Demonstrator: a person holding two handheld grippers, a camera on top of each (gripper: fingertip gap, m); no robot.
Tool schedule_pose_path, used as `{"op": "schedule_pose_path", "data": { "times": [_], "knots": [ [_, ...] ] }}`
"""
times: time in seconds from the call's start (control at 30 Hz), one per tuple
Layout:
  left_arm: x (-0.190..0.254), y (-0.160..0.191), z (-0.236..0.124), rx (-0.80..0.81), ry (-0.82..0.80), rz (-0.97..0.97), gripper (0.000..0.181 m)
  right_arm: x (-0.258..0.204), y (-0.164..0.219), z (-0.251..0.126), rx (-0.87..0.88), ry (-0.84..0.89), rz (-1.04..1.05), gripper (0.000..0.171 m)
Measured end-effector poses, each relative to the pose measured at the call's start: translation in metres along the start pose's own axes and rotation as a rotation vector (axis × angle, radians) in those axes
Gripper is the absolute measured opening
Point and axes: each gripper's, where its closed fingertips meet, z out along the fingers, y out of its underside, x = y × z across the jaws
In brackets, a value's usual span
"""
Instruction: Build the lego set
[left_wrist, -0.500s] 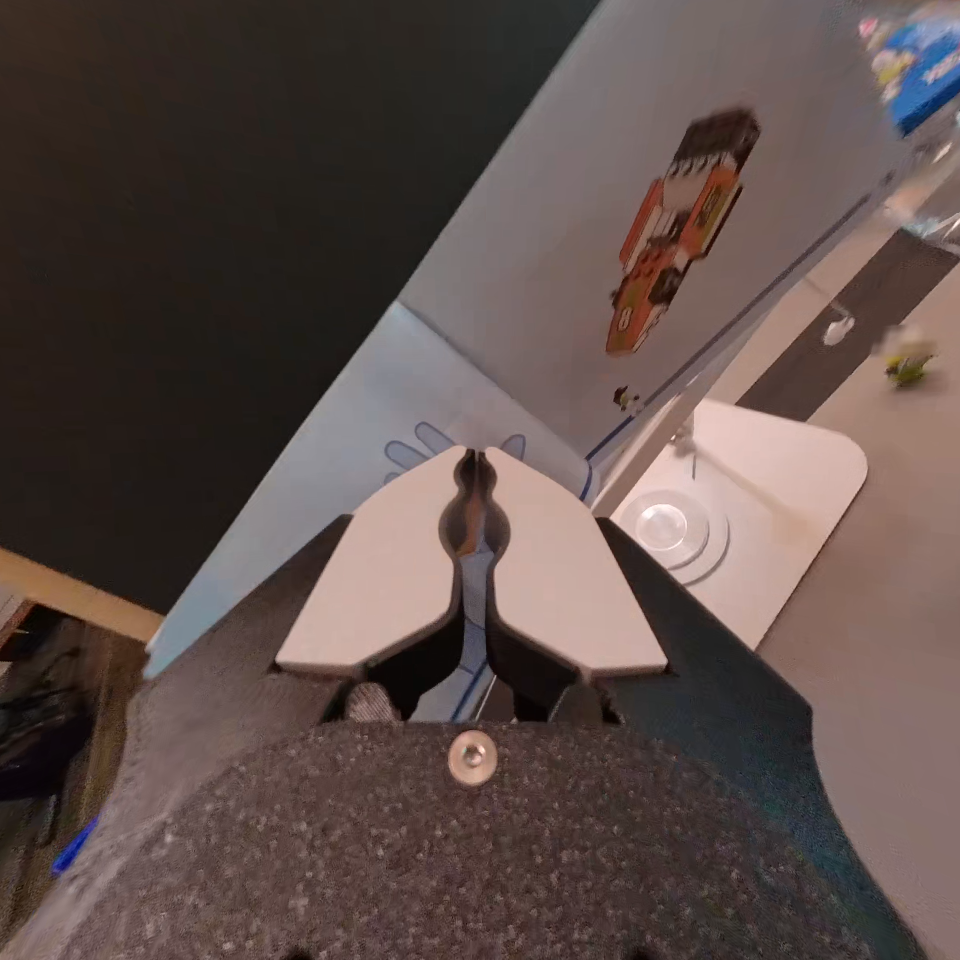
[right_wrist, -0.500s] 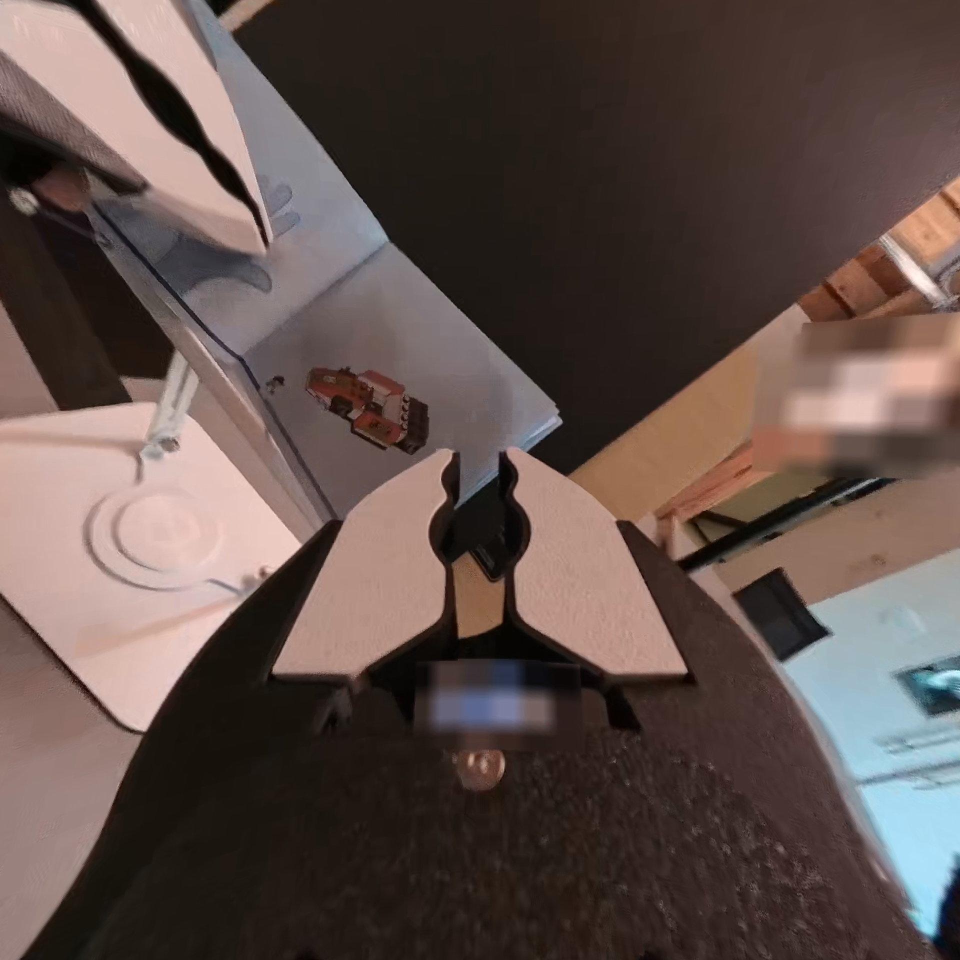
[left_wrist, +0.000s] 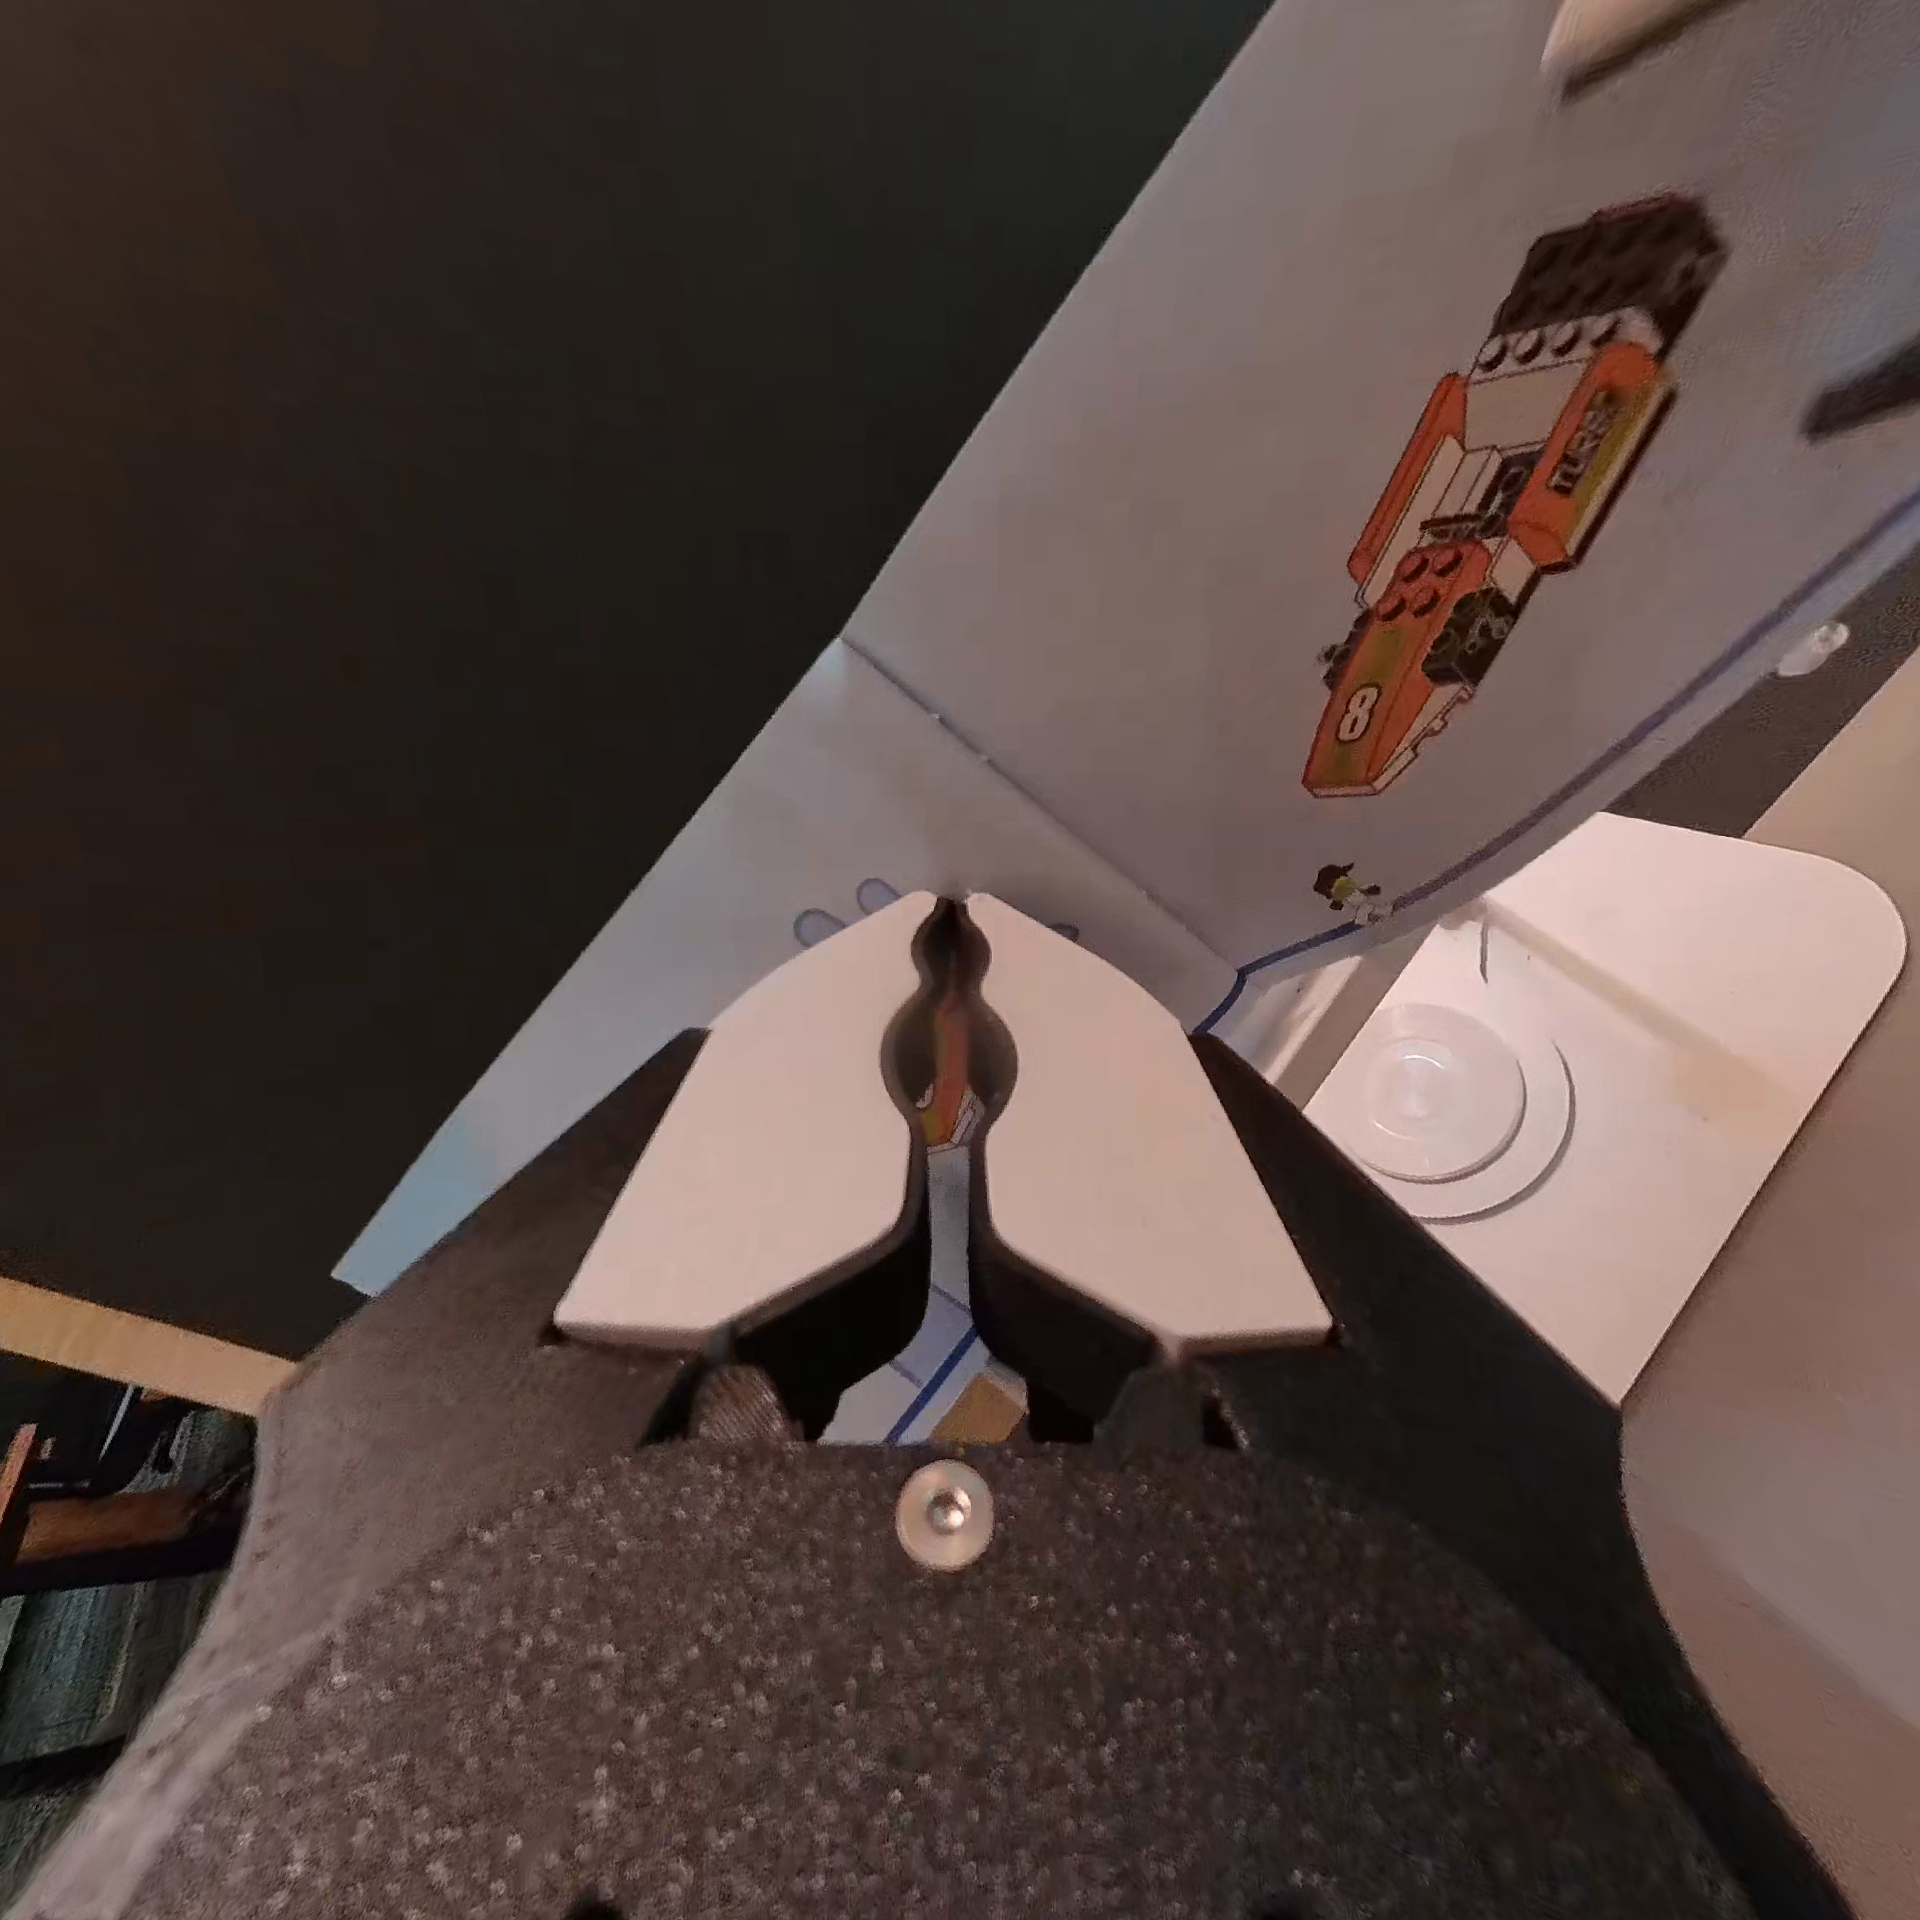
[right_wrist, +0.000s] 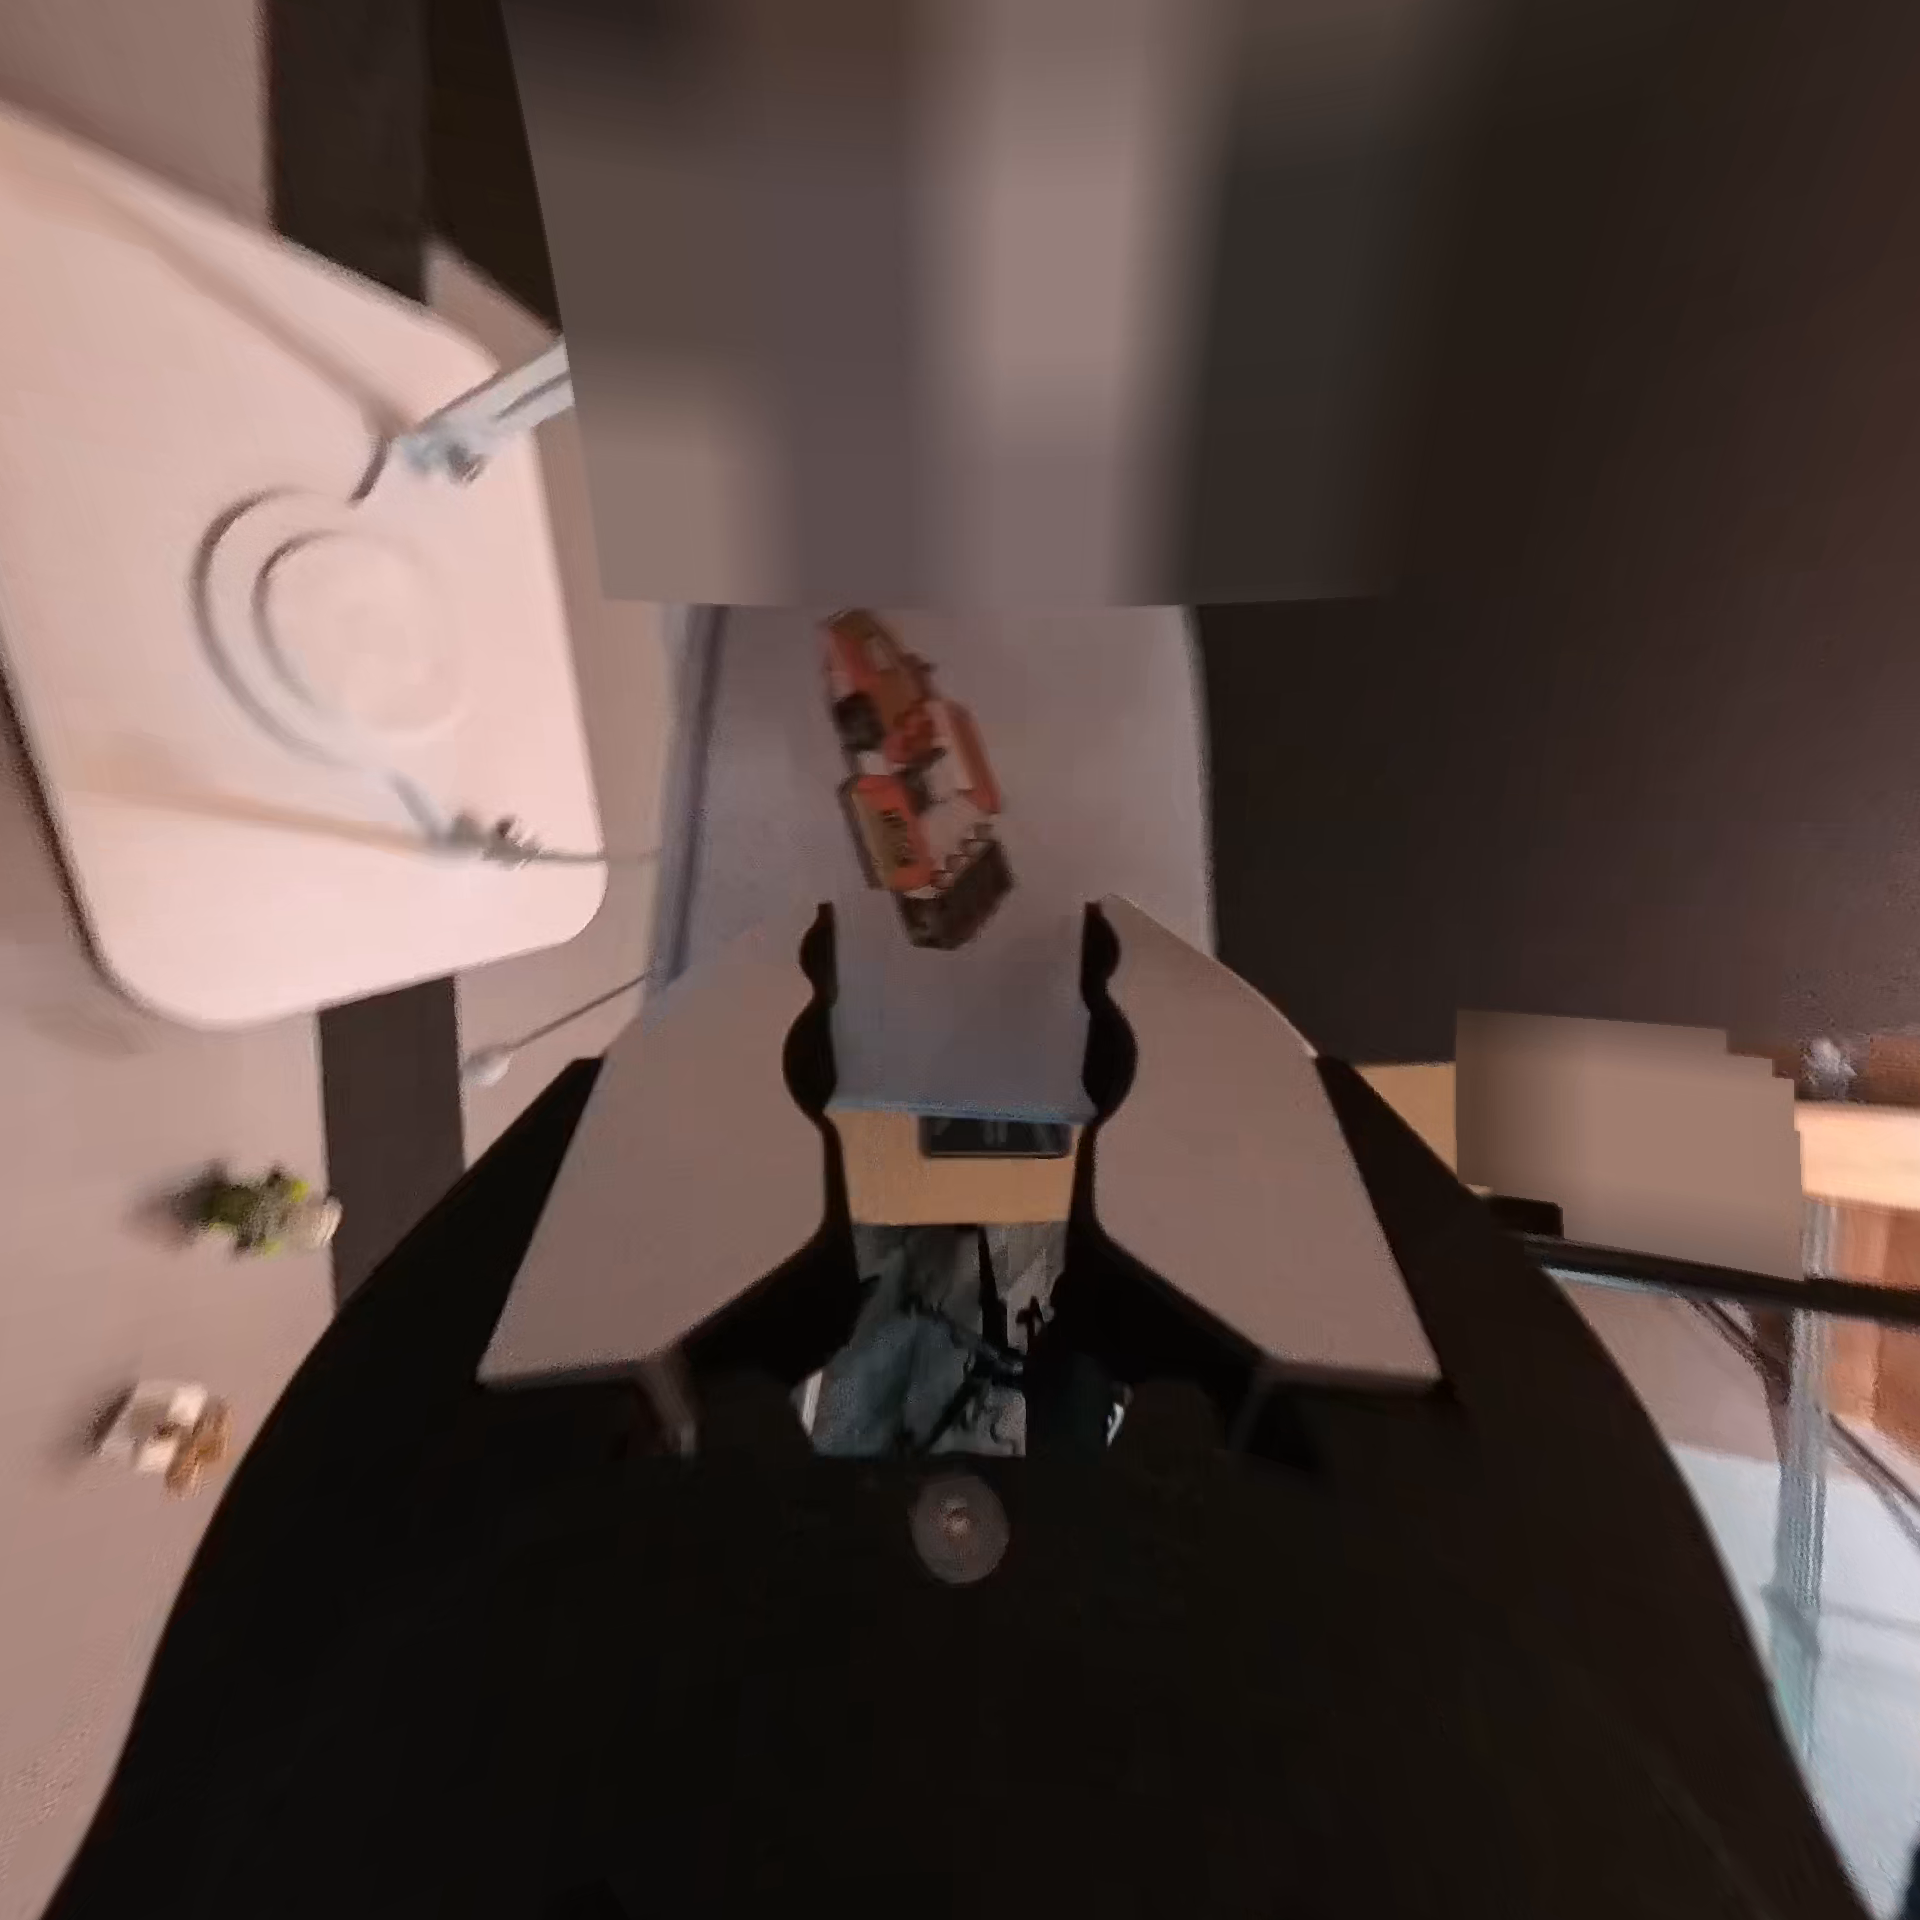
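- Gripper on the left hand, the left gripper (left_wrist: 954, 914), has its pale fingers pressed together on a page of the instruction booklet (left_wrist: 1195, 582); the page edge runs down the narrow slit between them.
- Instruction booklet stands open and tilted, its fold just beyond the fingertips. Its right-hand page carries a printed drawing of an orange, white and black brick vehicle (left_wrist: 1496, 499).
- White stand base (left_wrist: 1662, 1143) with a round raised disc lies on the grey table (left_wrist: 1829, 1558) to the right of the left gripper, under the booklet's lower edge.
- In the right wrist view, which is motion-blurred, two small brick pieces sit on the table at far left: a green one (right_wrist: 255, 1210) and, nearer, a pale tan one (right_wrist: 161, 1439).
- The stand base (right_wrist: 260, 675) fills the upper left of this view.
- Right gripper (right_wrist: 956, 920) has its fingers spread well apart and empty, with the booklet page (right_wrist: 945, 997) and its vehicle drawing beyond the gap.
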Motion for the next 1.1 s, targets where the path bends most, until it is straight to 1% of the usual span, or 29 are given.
{"op": "schedule_pose_path", "data": {
  "times": [0.07,0.13,0.23,0.5,0.63,0.8,0.9,0.97,1.1],
  "knots": [
    [-0.001,0.002,-0.001,-0.014,-0.008,-0.018,0.0,-0.016,0.013,0.011,-0.063,-0.11,-0.056,0.058],
    [-0.002,0.006,-0.002,-0.033,-0.026,-0.023,0.0,-0.024,0.028,0.021,-0.121,-0.164,-0.124,0.064],
    [-0.001,0.01,-0.004,-0.024,-0.031,-0.049,0.0,-0.024,0.043,0.033,-0.168,-0.187,-0.185,0.064],
    [-0.003,0.024,-0.008,-0.003,-0.041,-0.084,0.0,-0.002,0.039,0.04,-0.144,-0.17,-0.219,0.059],
    [-0.007,0.024,-0.009,0.005,-0.052,-0.084,0.0,0.009,0.035,0.041,-0.133,-0.156,-0.201,0.052],
    [-0.003,0.013,-0.011,0.049,-0.025,-0.098,0.001,0.011,0.035,0.039,-0.118,-0.16,-0.188,0.018],
    [0.003,0.007,-0.01,0.058,-0.017,-0.075,0.001,0.008,0.034,0.038,-0.111,-0.185,-0.155,0.006],
    [0.007,0.004,-0.009,0.064,-0.007,-0.071,0.001,0.007,0.032,0.036,-0.105,-0.213,-0.116,0.002],
    [0.018,0.0,-0.013,0.095,0.041,-0.084,0.003,0.0,0.028,0.03,-0.098,-0.329,0.029,0.003]
  ]
}}
